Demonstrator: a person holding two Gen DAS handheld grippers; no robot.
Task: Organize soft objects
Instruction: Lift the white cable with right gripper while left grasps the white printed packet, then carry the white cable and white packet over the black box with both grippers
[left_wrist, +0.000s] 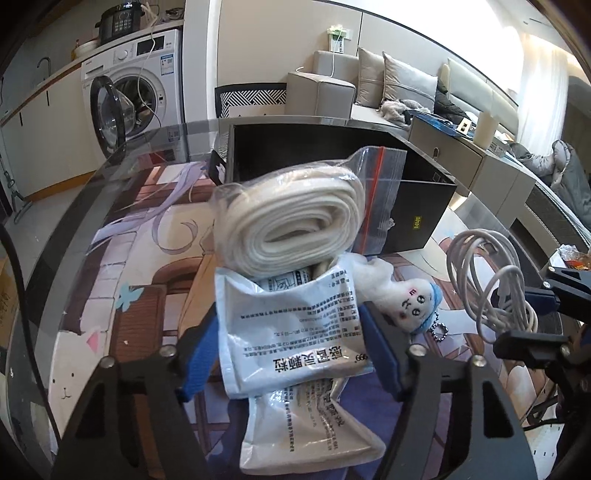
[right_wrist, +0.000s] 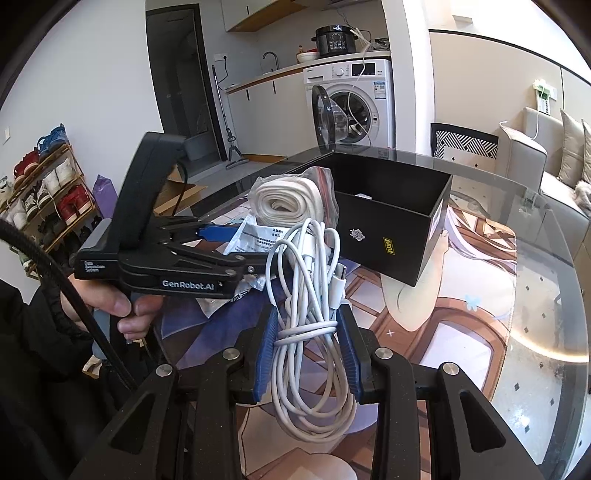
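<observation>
Sachets (left_wrist: 291, 328) of white printed foil lie between your left claw (left_wrist: 291, 354) on the table (left_wrist: 74, 221); whether its blue pads grip or merely flank them you cannot tell. Beyond sit a bagged cloth roll (left_wrist: 291, 225), a small doll (left_wrist: 402, 306) and the black box (left_wrist: 413, 210). Through the right wrist camera, your right claw (right_wrist: 306, 343) is clamped on the white cable bundle (right_wrist: 310, 317), near the box.

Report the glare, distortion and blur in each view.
Left wrist view: strong fisheye bending of the glass table edge, dark corners, window blown out at right, shine on the clear zip bag of rolled white strap; sharp overall. Right wrist view: same curvature, a bright glare streak on the glass tabletop, coiled white cable crisp.
</observation>
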